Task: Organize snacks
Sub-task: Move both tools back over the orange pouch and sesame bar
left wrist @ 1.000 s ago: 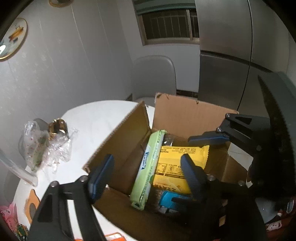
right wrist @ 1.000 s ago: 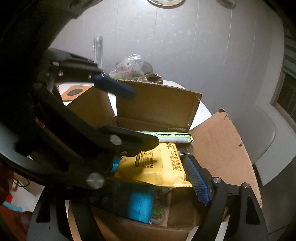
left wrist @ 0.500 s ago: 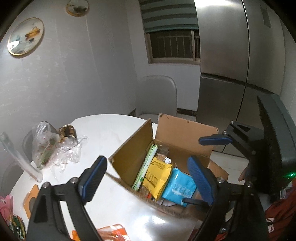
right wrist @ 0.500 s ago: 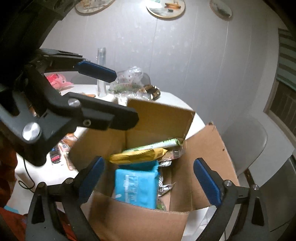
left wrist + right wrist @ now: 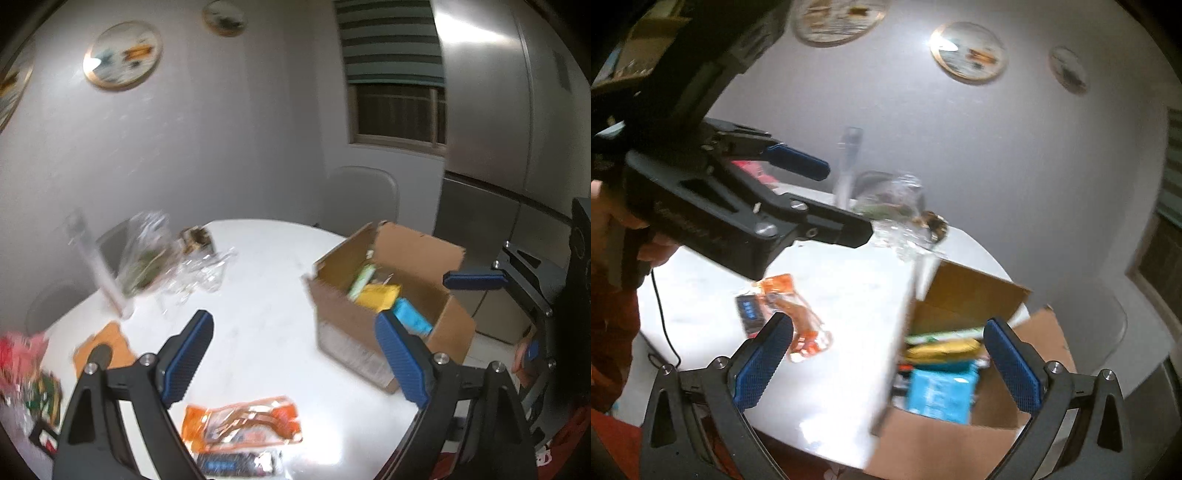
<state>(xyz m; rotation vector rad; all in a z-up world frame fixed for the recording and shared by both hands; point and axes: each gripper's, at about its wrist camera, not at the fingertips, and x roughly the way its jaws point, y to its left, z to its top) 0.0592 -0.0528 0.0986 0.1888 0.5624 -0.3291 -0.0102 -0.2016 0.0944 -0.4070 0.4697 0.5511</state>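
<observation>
While the white round worktop (image 5: 266, 280) fills the view, the cardboard box (image 5: 354, 332) stands open at its right edge with a yellow packet (image 5: 380, 297), a blue packet (image 5: 940, 393) and a green one (image 5: 362, 280) inside. Both tools are empty — the left hand-held gripper (image 5: 291, 363) spread wide, the right hand-held gripper (image 5: 886, 363) opening. An orange snack packet (image 5: 243, 422) lies loose on the worktop, a dark wrapper (image 5: 236, 463) just beside it.

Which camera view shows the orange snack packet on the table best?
The left wrist view: the orange snack packet lies whole and near on the white table. In the right wrist view it is smaller, blurred and partly behind a fingertip.
</observation>
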